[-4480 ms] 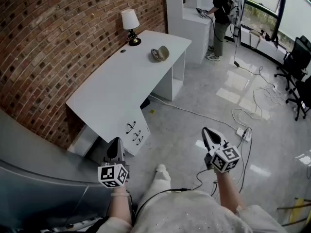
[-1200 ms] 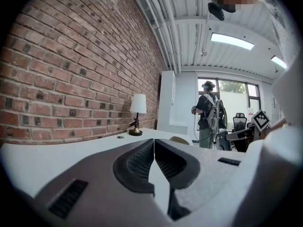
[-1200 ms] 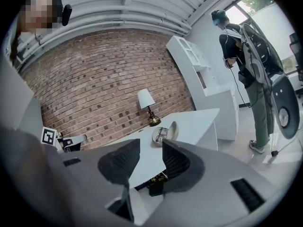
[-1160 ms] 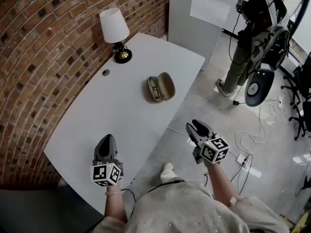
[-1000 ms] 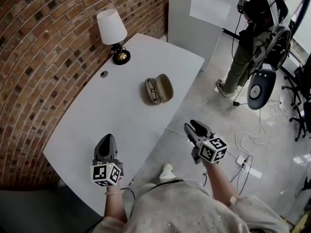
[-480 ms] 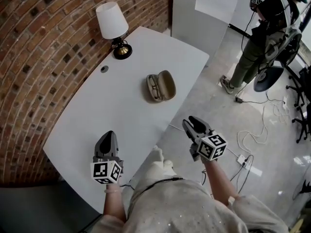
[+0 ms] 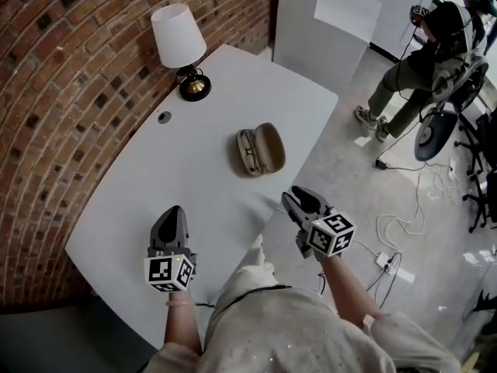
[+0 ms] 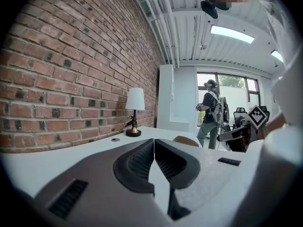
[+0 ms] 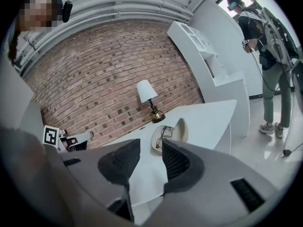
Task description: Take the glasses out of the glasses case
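Note:
An open tan glasses case lies in the middle of the white desk, with the glasses resting in its left half. My left gripper hovers over the desk's near part, well short of the case, its jaws shut and empty. My right gripper hangs at the desk's right edge, just short of the case, open with nothing between the jaws. The right gripper view shows the case and glasses ahead, beyond the gripper. Past the jaws in the left gripper view, only the case's lid peeks out.
A lamp with a white shade stands at the desk's far left by the brick wall, with a cable hole near it. A white cabinet rises behind the desk. Another person stands at the far right. Cables trail on the floor.
The desk and case have come closer as I walked up. My right gripper has shifted left to the desk's edge. The left gripper stays over the near part of the desk.

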A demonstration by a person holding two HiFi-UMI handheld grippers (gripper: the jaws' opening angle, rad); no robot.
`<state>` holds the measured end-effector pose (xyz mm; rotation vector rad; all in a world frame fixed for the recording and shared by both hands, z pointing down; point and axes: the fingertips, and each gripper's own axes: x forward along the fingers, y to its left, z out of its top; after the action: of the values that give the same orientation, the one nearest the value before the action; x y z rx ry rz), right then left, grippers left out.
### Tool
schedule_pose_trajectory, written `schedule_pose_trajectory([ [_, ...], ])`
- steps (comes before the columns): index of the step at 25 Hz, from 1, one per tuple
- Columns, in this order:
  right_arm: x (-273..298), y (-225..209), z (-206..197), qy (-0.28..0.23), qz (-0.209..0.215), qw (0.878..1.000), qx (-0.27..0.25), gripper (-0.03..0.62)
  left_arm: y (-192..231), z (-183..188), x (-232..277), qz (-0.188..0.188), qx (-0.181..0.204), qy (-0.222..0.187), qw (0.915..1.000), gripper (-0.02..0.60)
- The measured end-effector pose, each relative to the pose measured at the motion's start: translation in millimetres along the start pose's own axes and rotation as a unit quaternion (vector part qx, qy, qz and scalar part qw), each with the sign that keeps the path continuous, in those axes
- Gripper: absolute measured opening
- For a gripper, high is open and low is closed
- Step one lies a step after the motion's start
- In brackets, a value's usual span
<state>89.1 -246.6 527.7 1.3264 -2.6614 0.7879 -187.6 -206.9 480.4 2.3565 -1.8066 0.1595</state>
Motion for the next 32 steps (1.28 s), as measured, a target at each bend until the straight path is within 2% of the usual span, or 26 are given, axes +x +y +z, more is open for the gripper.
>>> schedule_pose_trajectory([
  [16,106.7,-5.4,7.2,0.074,-0.02,0.997,-0.009,0.137,22.3,-18.1,44.2,0.001,0.009,0.023,0.9997,0.006],
  [32,174.4,-37.4,-10.8,0.173,-0.072,0.98,0.061,0.135,22.4,-32.6,74.9,-0.01,0.002,0.042,0.9991,0.006],
])
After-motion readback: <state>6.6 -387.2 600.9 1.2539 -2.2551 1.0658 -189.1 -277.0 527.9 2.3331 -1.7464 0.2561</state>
